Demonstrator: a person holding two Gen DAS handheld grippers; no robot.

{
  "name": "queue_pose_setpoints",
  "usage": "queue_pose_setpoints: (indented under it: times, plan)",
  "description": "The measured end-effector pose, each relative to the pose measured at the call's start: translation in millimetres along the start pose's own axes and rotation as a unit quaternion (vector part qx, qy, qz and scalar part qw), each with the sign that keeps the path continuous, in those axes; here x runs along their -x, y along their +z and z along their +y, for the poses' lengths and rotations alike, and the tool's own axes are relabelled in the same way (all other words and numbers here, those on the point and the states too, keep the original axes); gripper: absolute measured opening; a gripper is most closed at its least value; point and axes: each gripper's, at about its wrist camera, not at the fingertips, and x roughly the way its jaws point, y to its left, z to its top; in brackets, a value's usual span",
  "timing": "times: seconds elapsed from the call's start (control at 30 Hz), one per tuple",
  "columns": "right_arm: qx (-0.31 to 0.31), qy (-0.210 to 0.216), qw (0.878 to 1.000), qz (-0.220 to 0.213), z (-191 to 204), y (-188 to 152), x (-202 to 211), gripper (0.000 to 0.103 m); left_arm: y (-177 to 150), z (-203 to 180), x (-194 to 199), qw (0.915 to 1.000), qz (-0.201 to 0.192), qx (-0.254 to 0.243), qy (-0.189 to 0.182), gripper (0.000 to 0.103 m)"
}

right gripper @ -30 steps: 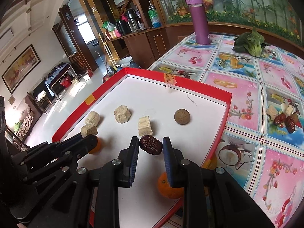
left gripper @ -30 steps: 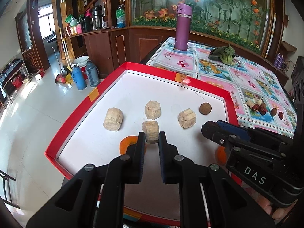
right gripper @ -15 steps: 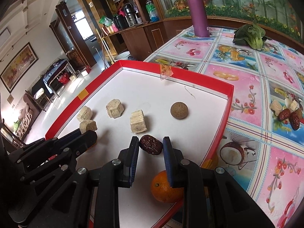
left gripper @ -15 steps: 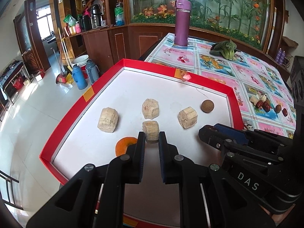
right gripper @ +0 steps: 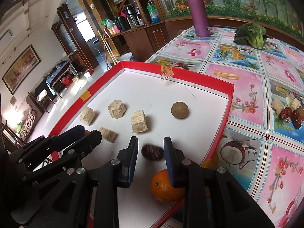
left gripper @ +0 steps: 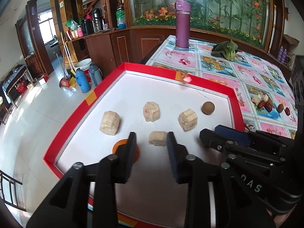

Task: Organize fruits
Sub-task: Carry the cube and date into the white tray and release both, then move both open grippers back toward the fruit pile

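Fruit-print tablecloth [left gripper: 247,72] beneath a red-rimmed white tray [left gripper: 207,86]. Left gripper [left gripper: 151,139], jaws spread apart, straddles a pale sugarcane chunk [left gripper: 157,138] lying on the tray and touching only the right finger; three more chunks lie toward 12 o'clock. Right gripper [right gripper: 150,144], jaws likewise released, frames a blurred dark date [right gripper: 152,152]; an orange [right gripper: 166,186] sits at 5 o'clock of it

Both wrist cameras look forward and down, close over the red tray [left gripper: 70,125] [right gripper: 222,133]. The left camera sits left of the right one; both show the tray and the purple bottle [left gripper: 182,23] [right gripper: 198,11].
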Motion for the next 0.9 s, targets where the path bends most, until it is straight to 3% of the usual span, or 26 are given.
queue_pose_setpoints:
  times: [0.1,0.43,0.9]
  plan:
    - [-0.005,0.002,1.000,-0.015,-2,0,5,0.028,1,4,4,0.9999,-0.007,0.013,0.006,0.057]
    - [-0.001,-0.011,0.998,-0.054,-4,-1,19,0.036,1,3,5,0.9997,-0.004,0.022,0.010,0.065]
    - [-0.014,-0.009,0.997,-0.073,-11,0,28,0.037,-5,-11,20,0.9995,-0.003,0.004,0.031,0.070]
